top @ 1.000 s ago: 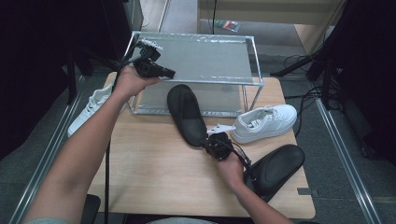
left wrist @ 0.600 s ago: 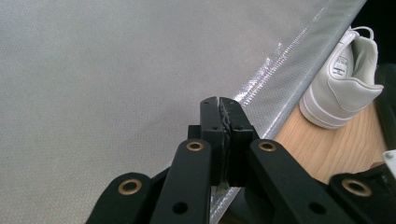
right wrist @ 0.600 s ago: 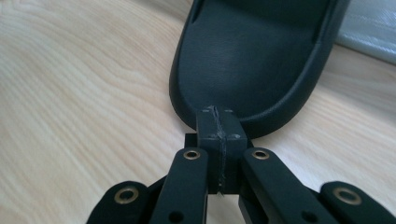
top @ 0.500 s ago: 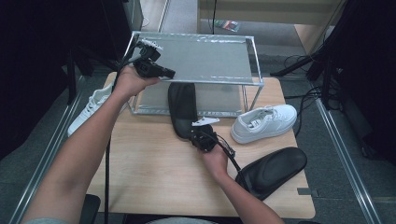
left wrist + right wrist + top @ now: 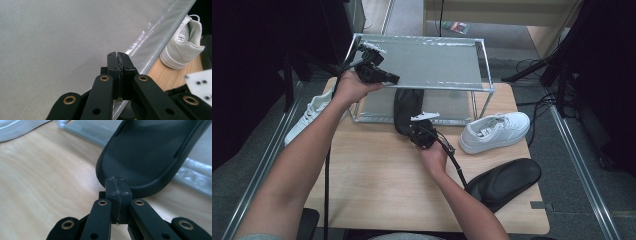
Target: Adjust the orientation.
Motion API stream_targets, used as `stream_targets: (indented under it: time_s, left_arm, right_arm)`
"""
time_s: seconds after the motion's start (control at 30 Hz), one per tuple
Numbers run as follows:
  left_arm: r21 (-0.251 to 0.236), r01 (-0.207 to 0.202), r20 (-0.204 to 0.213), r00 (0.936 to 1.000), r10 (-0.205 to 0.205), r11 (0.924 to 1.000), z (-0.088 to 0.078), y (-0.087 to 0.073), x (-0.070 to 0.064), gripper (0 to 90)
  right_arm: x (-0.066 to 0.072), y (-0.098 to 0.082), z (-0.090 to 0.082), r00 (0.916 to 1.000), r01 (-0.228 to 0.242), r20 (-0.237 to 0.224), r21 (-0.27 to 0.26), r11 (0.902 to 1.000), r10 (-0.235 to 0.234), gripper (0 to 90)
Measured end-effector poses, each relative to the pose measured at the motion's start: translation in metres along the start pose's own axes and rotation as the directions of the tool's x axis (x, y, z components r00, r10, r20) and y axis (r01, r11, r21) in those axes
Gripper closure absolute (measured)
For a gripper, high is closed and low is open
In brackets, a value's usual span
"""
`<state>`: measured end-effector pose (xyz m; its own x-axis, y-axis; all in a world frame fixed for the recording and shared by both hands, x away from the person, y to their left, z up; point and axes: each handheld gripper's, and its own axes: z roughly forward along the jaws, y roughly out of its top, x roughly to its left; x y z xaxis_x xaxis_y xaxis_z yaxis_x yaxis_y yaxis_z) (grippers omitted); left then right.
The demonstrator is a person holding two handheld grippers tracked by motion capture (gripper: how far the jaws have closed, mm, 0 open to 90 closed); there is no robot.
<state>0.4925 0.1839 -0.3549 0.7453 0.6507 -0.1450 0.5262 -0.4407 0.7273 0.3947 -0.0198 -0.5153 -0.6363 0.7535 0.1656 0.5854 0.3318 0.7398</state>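
Note:
A black shoe-shaped sole (image 5: 407, 105) lies with its far half under the metal rack (image 5: 482, 89), on the lower shelf (image 5: 452, 102). My right gripper (image 5: 412, 130) is shut, its tips against the sole's near end (image 5: 150, 152); the closed jaws (image 5: 116, 178) have nothing visible between them. At the rack's front left corner my left gripper (image 5: 394, 79) hovers shut over the grey mesh top shelf (image 5: 50, 37), its jaws (image 5: 117, 53) closed on nothing.
A white sneaker (image 5: 494, 131) stands on the wooden table (image 5: 372, 175) right of the rack, also in the left gripper view (image 5: 183, 42). A second black sole (image 5: 504, 182) lies at the table's front right. Another white sneaker (image 5: 309, 115) sits off the left edge.
My right gripper has moved left and toward the rack. The black sole has swung from a slant to point straight in and slid further under the top shelf. The left gripper held still.

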Motion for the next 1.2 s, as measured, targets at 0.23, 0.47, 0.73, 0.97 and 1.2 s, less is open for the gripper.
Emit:
stream_targets:
  time_s: [0.23, 0.47, 0.73, 0.97, 1.2]
  left_arm:
    - [0.0, 0.001, -0.007, 1.0, -0.001, 1.0, 0.0, 0.0, -0.001, 89.8]
    - [-0.013, 0.009, -0.007, 0.9999, -0.01, 0.9999, 0.0, -0.002, -0.001, 89.6]
    - [-0.008, 0.021, -0.012, 0.9997, -0.021, 0.9997, -0.003, 0.0, -0.001, 83.9]
    - [-0.012, 0.033, 0.01, 0.9994, -0.032, 0.9994, -0.024, 0.006, -0.017, 57.7]
    - [0.005, 0.0, 0.058, 0.9983, 0.0, 1.0, -0.045, -0.004, -0.038, 36.4]
  right_arm:
    - [-0.013, 0.016, 0.014, 0.9994, -0.024, 0.024, -0.004, 0.9997, 0.024, 90.0]
    - [-0.024, 0.025, 0.027, 0.997, -0.077, 0.006, -0.015, 0.9969, 0.077, 90.0]
    - [-0.015, 0.024, 0.003, 0.9982, -0.028, -0.054, -0.023, 0.9993, 0.027, 87.1]
    - [-0.008, 0.021, -0.035, 0.9903, 0.019, -0.136, -0.06, 0.998, -0.027, 67.6]
    - [-0.009, 0.006, -0.07, 0.9748, 0.081, -0.201, -0.087, 0.9929, -0.097, 45.7]
